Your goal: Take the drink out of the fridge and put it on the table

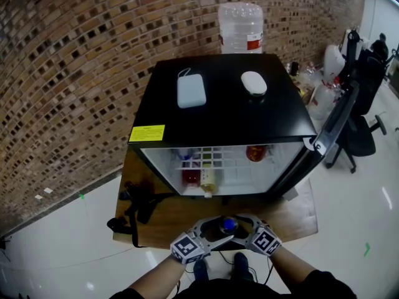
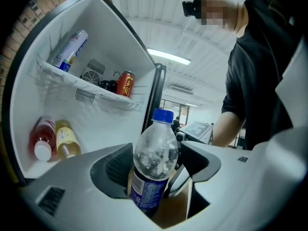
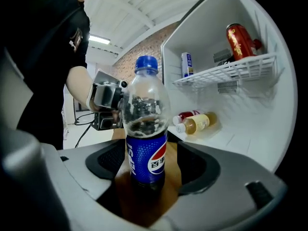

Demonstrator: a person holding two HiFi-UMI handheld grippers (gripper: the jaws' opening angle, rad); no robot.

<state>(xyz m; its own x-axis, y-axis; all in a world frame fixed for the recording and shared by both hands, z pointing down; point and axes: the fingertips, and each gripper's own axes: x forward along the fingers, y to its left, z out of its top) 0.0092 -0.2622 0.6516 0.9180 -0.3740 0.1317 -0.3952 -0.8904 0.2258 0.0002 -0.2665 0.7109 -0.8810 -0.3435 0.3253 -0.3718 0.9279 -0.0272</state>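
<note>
A Pepsi bottle (image 1: 228,224) with a blue cap and blue label stands upright on the wooden table (image 1: 168,213), in front of the open black mini fridge (image 1: 224,104). My left gripper (image 1: 215,232) and right gripper (image 1: 244,224) flank it from either side. In the left gripper view the bottle (image 2: 154,162) stands between the wide jaws, with bare wood showing on its right. In the right gripper view the bottle (image 3: 146,143) stands between spread jaws, with gaps on both sides. Neither gripper's pads press on it.
Inside the fridge lie a red bottle (image 1: 191,177) and a yellow bottle (image 1: 208,178); a red can (image 1: 255,152) sits on the wire shelf. The fridge door (image 1: 330,136) hangs open at right. Black straps (image 1: 134,207) lie at the table's left. An office chair (image 1: 365,104) stands at far right.
</note>
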